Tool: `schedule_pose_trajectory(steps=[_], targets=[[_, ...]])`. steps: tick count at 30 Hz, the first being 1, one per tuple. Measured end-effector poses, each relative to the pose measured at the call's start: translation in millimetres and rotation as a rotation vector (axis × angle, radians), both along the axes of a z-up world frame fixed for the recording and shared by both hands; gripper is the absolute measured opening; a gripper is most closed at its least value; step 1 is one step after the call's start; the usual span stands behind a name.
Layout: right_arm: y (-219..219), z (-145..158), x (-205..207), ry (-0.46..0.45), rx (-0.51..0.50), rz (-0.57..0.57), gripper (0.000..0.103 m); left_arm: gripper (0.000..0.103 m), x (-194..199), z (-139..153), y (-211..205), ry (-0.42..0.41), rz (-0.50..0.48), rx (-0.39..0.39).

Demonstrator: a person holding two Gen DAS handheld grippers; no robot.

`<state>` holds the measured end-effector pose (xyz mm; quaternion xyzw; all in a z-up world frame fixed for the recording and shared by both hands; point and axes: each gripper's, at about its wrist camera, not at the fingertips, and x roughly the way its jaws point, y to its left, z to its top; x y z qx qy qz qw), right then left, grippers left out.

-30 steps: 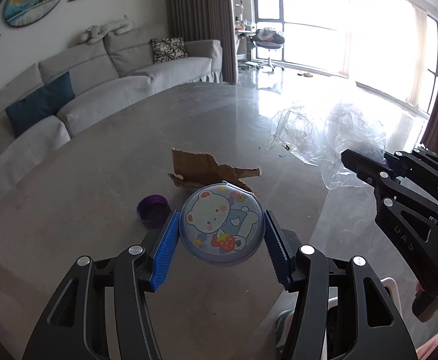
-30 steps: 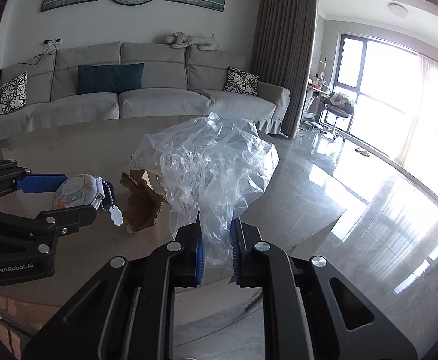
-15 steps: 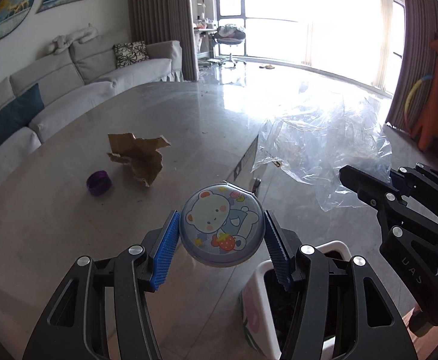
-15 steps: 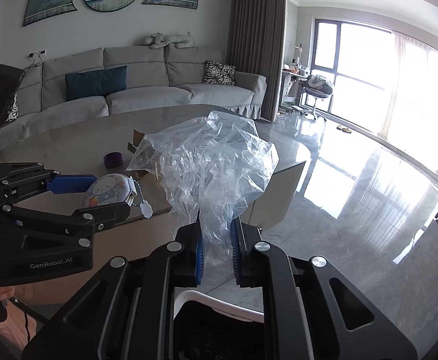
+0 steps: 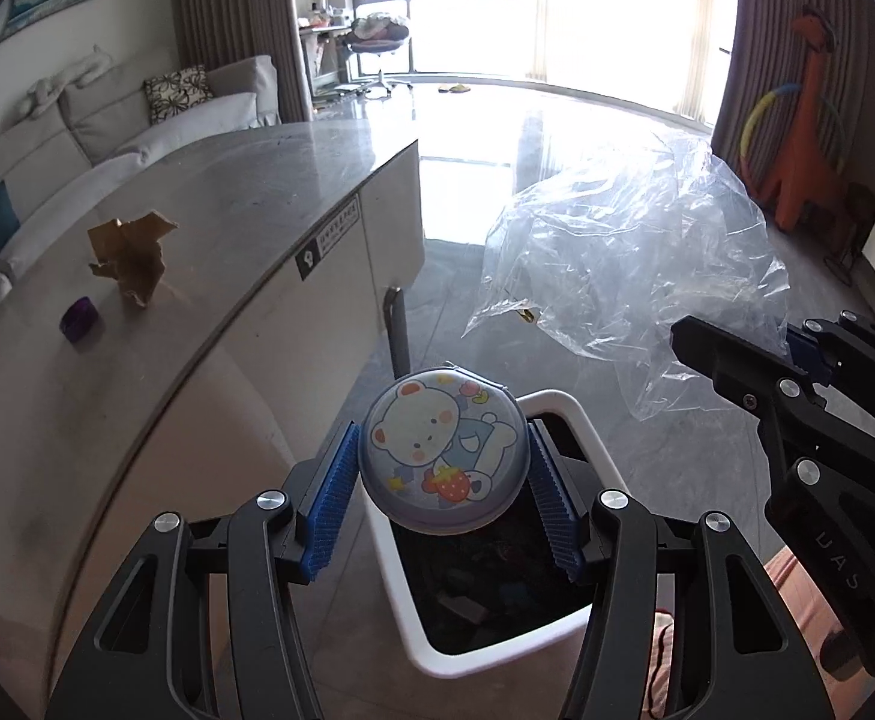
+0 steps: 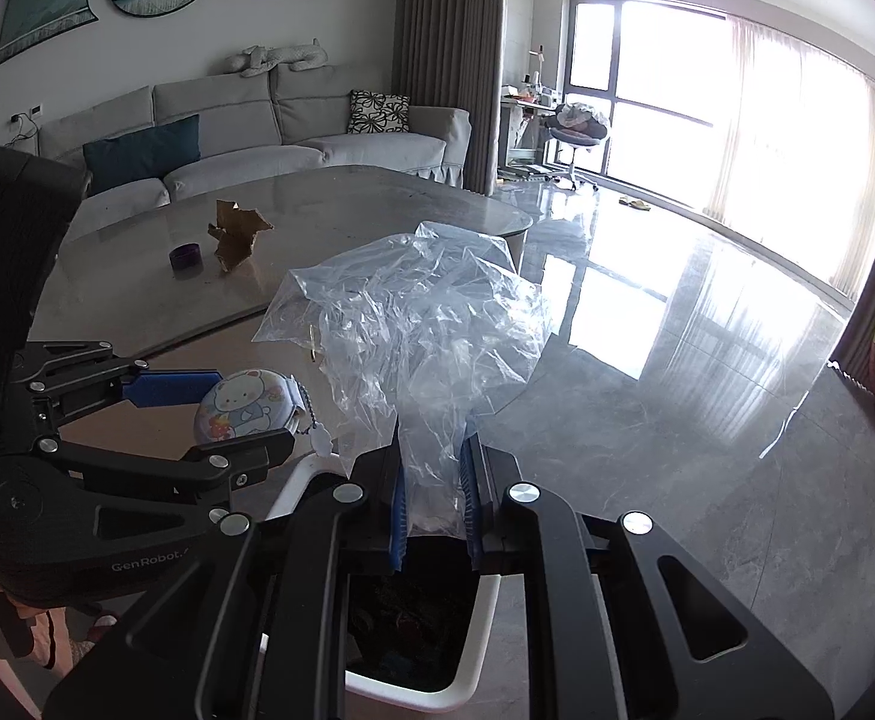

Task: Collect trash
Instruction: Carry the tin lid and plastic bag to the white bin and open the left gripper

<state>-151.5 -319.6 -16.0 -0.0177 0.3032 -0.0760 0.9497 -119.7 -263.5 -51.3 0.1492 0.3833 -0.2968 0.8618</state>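
Left wrist view: your left gripper clamps the round bear case above the white bin; the table edge stands just left — torn cardboard and purple cap lie on top.

Right wrist view: your right gripper pinches the clear plastic bag over the bin — left gripper close alongside.

I see a round tin with a cartoon bear lid, face tilted toward me, above the white bin; a crumpled clear plastic bag hangs over that bin too; torn brown cardboard and a purple cap lie on the worktop, just beside each other.
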Motion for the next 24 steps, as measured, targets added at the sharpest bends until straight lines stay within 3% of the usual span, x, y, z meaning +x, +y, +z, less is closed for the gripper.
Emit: schedule_pose_trajectory(steps=[8, 10, 24], targets=[[-14, -10, -11, 0.013, 0.001, -0.025, 0.016, 0.061, -4, -15, -22, 0.06, -0.074, 0.052], [-17, -12, -13, 0.014, 0.004, -0.03, 0.016, 0.096, -1, -23, -27, 0.083, -0.071, 0.094], [-14, -18, -14, 0.018, 0.008, -0.014, 0.016, 0.098, -1, -12, -8, -0.001, -0.011, 0.097]])
